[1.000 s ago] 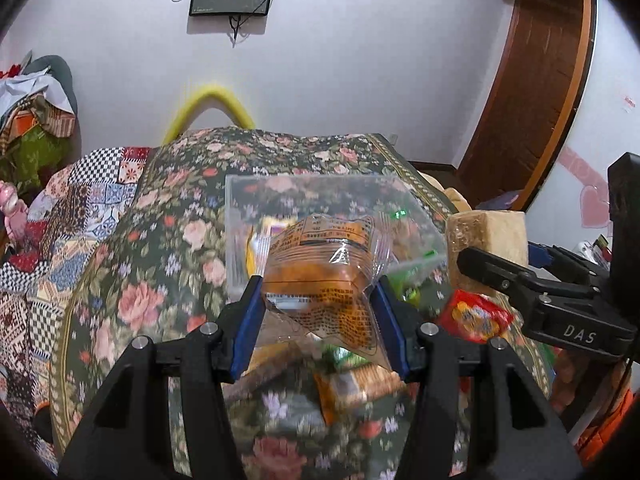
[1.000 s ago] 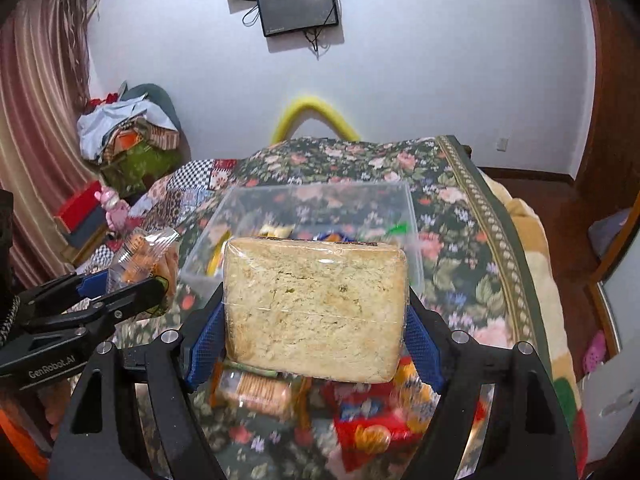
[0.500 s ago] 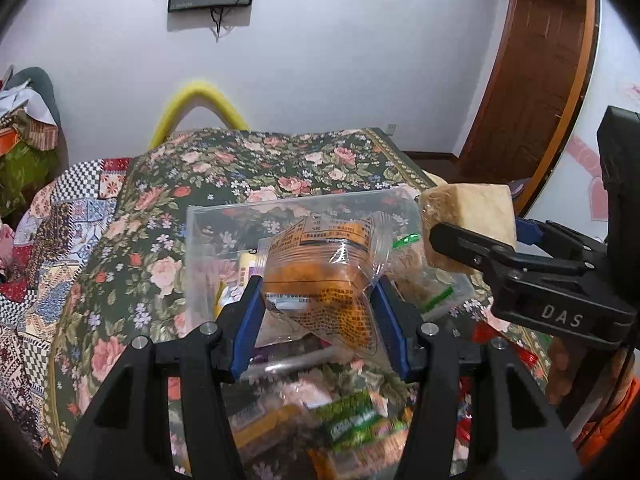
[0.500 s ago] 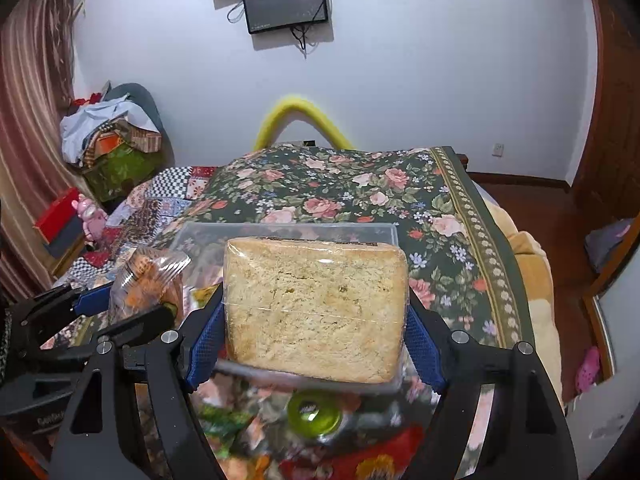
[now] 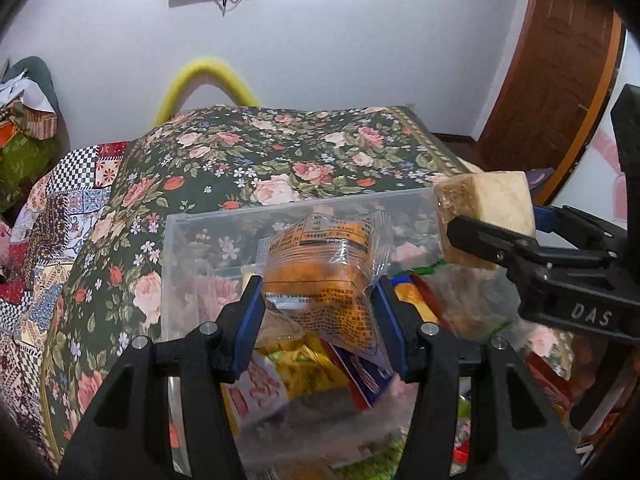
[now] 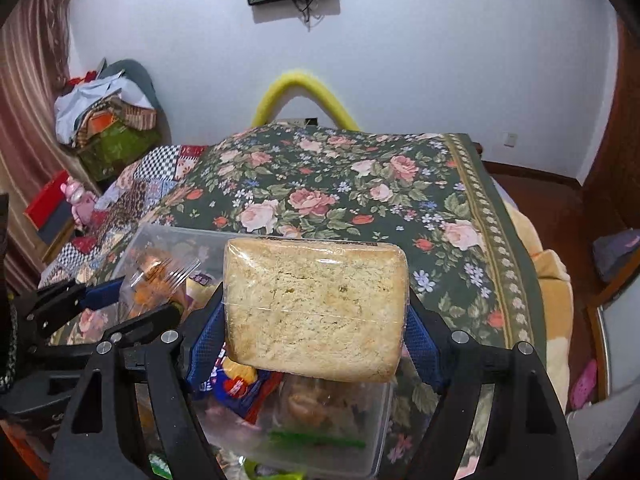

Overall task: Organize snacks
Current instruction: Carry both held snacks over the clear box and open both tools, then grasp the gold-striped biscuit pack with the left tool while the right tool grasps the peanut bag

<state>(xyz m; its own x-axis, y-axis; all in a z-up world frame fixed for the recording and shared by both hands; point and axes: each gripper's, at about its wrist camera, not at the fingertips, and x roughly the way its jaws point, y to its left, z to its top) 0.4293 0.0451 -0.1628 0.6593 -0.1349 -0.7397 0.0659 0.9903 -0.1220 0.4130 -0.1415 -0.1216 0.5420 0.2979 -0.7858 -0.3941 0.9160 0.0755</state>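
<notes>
My left gripper (image 5: 320,304) is shut on a clear bag of orange snacks (image 5: 324,276) and holds it over a clear plastic bin (image 5: 176,264) on the bed. The bin holds several snack packets (image 5: 280,372). My right gripper (image 6: 316,320) is shut on a wrapped beige cake block (image 6: 316,308) above the bin's right part (image 6: 372,432). In the left wrist view the right gripper (image 5: 516,240) and its block (image 5: 484,204) hang at the bin's right edge. In the right wrist view the left gripper (image 6: 132,300) and orange bag (image 6: 160,280) sit at the left.
The bin rests on a floral bedspread (image 5: 280,160) with a patchwork quilt (image 5: 48,216) at the left. A yellow arch (image 5: 208,76) stands behind the bed by the white wall. A wooden door (image 5: 552,60) is at the right. Loose packets (image 5: 552,376) lie near the bin.
Both grippers have moved forward and down, and each now holds its snack over the bin. The bin now looks larger and nearer. Both grips are unchanged.
</notes>
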